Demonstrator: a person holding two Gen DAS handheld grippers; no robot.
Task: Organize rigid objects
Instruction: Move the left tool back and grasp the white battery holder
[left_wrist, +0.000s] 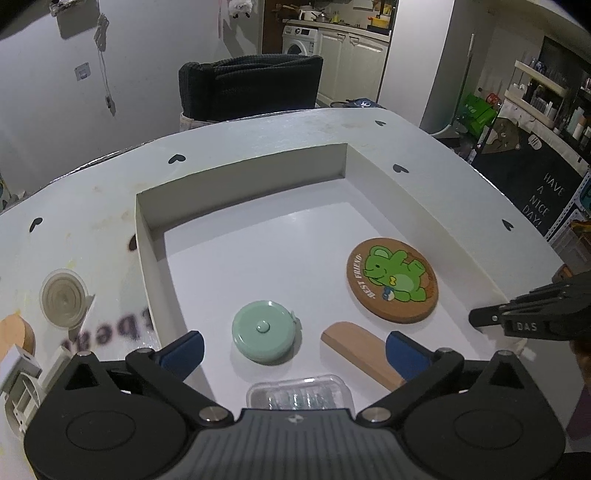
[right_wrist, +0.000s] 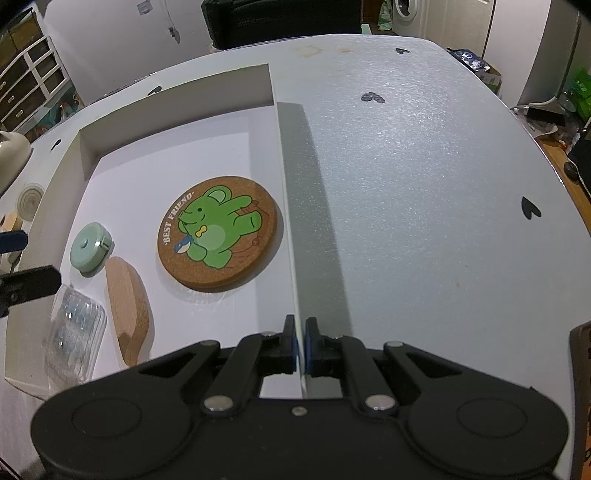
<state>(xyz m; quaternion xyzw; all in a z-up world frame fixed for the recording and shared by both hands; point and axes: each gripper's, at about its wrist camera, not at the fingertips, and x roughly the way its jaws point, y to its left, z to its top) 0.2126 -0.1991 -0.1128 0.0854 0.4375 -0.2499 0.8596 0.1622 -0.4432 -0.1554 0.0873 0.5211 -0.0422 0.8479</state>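
1. Left wrist view: the left gripper (left_wrist: 293, 349) hangs over the near end of the shallow white box (left_wrist: 242, 173), its blue-padded fingers (left_wrist: 184, 349) spread wide apart with nothing between them.
2. Inside the box, a mint-green tape measure (left_wrist: 265, 331) lies flat on the floor just ahead of the left finger. A wooden piece (left_wrist: 360, 352) lies beside it to the right, its near end touching or tucked under the right finger's pad.
3. A clear plastic case (left_wrist: 299, 392) sits at the near edge, partly hidden by the gripper body.
4. The round cork coaster (left_wrist: 392, 280) with the green bear and "BEST FRIEND" lies flat farther right, near the box's right wall.
5. The right gripper (left_wrist: 480, 318) reaches in from the right edge, at the box's right wall.
6. Outside the box, on the white table (left_wrist: 92, 206) to the left, lies a round beige disc (left_wrist: 62, 298).
7. Right wrist view: the right gripper (right_wrist: 300, 341) has its fingers closed together on the thin right wall of the box (right_wrist: 291, 258), pinching it from both sides.
8. The coaster (right_wrist: 218, 238) lies just left of that wall. The tape measure (right_wrist: 90, 246), wooden piece (right_wrist: 127, 308) and plastic case (right_wrist: 75, 332) are clustered at the box's near left.
9. A tip of the left gripper (right_wrist: 31, 282) shows at the left edge; how it stands cannot be told from here.
10. The table (right_wrist: 424, 166) with black heart marks spreads out to the right.
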